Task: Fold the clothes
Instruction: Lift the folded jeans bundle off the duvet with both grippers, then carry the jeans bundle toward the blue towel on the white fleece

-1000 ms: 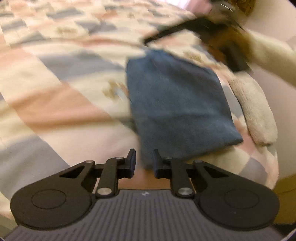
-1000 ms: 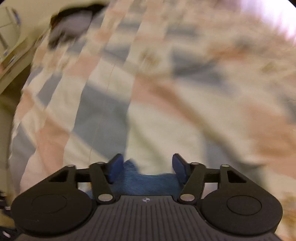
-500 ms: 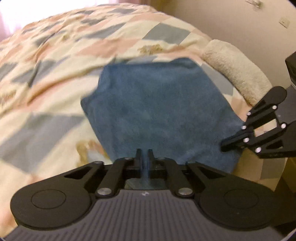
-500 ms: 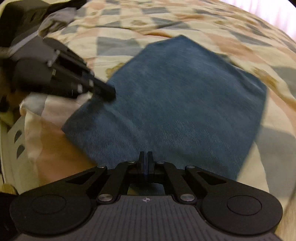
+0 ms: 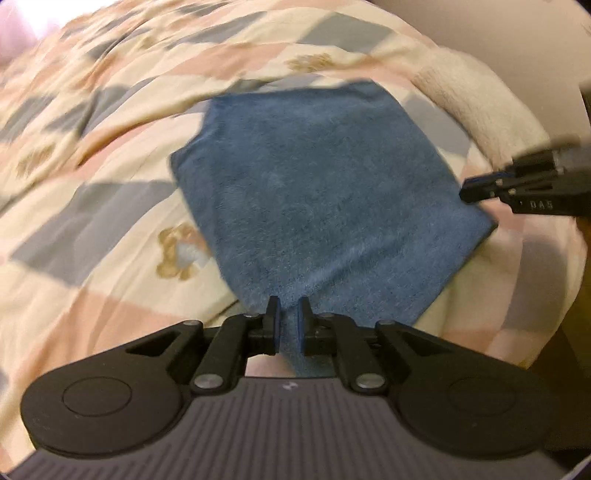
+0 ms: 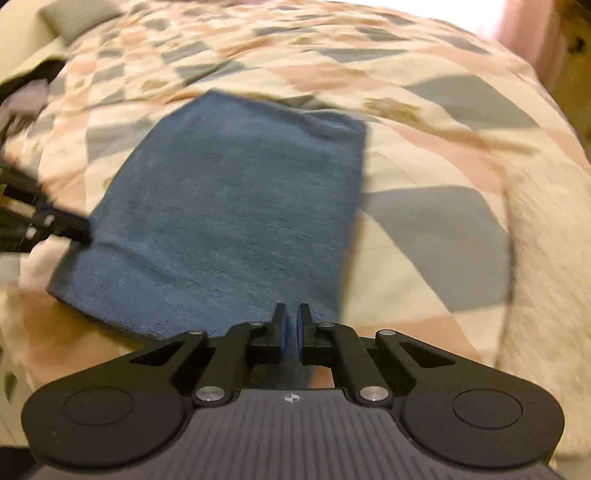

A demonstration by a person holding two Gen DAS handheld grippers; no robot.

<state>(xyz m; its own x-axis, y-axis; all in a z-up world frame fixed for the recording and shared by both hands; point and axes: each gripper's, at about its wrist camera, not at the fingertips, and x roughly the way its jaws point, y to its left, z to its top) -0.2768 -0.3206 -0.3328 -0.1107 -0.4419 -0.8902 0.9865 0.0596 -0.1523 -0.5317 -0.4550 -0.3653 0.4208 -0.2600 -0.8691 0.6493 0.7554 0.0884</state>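
A blue terry cloth (image 5: 325, 192) lies flat on the patchwork quilt (image 5: 92, 147). My left gripper (image 5: 289, 306) pinches the cloth's near corner; blue fabric fills the narrow gap between its pads, and the jaws are opening slightly. In the right wrist view the same cloth (image 6: 236, 206) spreads ahead. My right gripper (image 6: 291, 312) grips its near edge, with fabric between the pads and the jaws easing open a little. Each gripper also shows in the other view at the cloth's side edge: the right gripper (image 5: 469, 190), the left gripper (image 6: 81, 229).
The quilt (image 6: 424, 110) covers the whole bed. A cream fleece blanket (image 5: 480, 99) runs along the bed's edge, also at the right in the right wrist view (image 6: 546, 240). A grey cushion (image 6: 77, 14) sits at the far corner. A wall (image 5: 517, 37) stands behind.
The right gripper swung across the bed and closed on the cloth's near edge. The left gripper closed on the other near corner. Both have since parted slightly, with cloth between them.
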